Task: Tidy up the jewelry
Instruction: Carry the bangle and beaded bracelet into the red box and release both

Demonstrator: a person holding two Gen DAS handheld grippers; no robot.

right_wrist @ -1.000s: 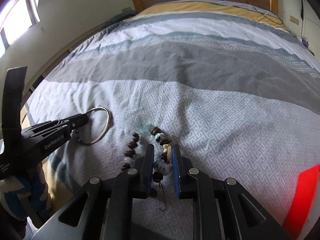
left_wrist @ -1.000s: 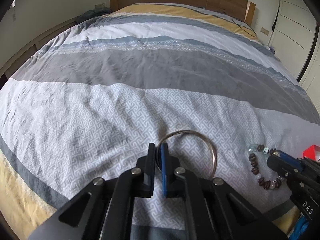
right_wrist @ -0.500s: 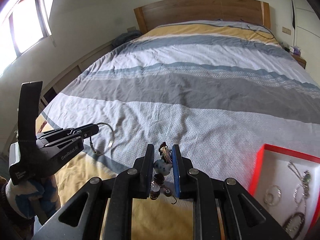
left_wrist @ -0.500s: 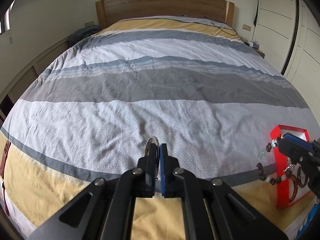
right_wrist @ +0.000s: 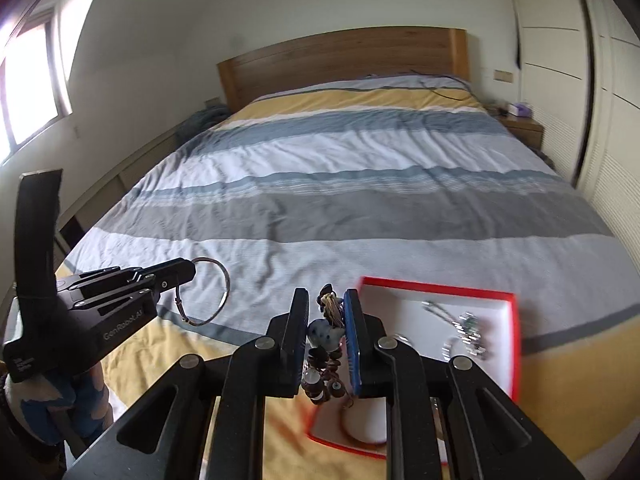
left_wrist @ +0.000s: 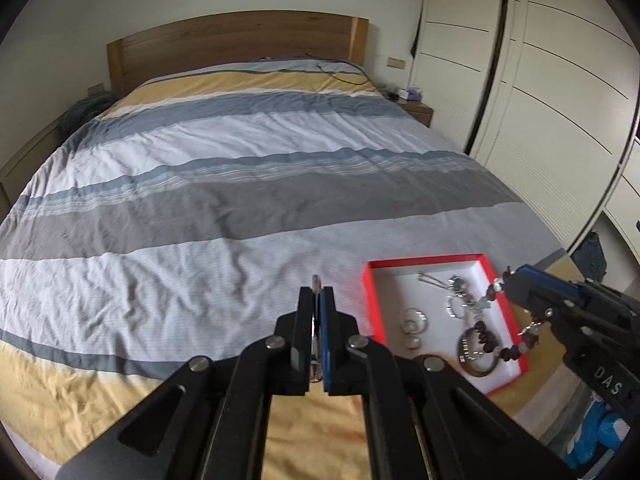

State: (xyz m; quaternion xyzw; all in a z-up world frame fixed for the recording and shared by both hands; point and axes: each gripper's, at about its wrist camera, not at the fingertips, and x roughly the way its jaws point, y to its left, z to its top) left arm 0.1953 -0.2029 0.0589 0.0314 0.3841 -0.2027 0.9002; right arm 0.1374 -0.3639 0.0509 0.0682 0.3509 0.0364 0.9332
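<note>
My left gripper (left_wrist: 317, 294) is shut on a thin silver bangle (right_wrist: 218, 292), seen edge-on between its pads in the left wrist view and as a full hoop in the right wrist view, lifted off the bed. My right gripper (right_wrist: 327, 298) is shut on a beaded bracelet (right_wrist: 326, 344) of brown and pale blue beads, which hangs over the red-rimmed white tray (left_wrist: 370, 300). In the left wrist view the bracelet (left_wrist: 486, 330) dangles from the right gripper (left_wrist: 506, 282) above the tray's right side. The tray (right_wrist: 516, 336) holds several rings and bracelets.
The tray lies near the foot of a bed with a striped grey, blue and yellow duvet (left_wrist: 240, 200). A wooden headboard (left_wrist: 236, 44) stands at the far end. A wardrobe (left_wrist: 540, 80) and a nightstand (left_wrist: 418, 110) are at the right.
Both grippers rose from the duvet and swung right, each carrying its piece. The tray has come into full view, and the beaded bracelet now hangs over it.
</note>
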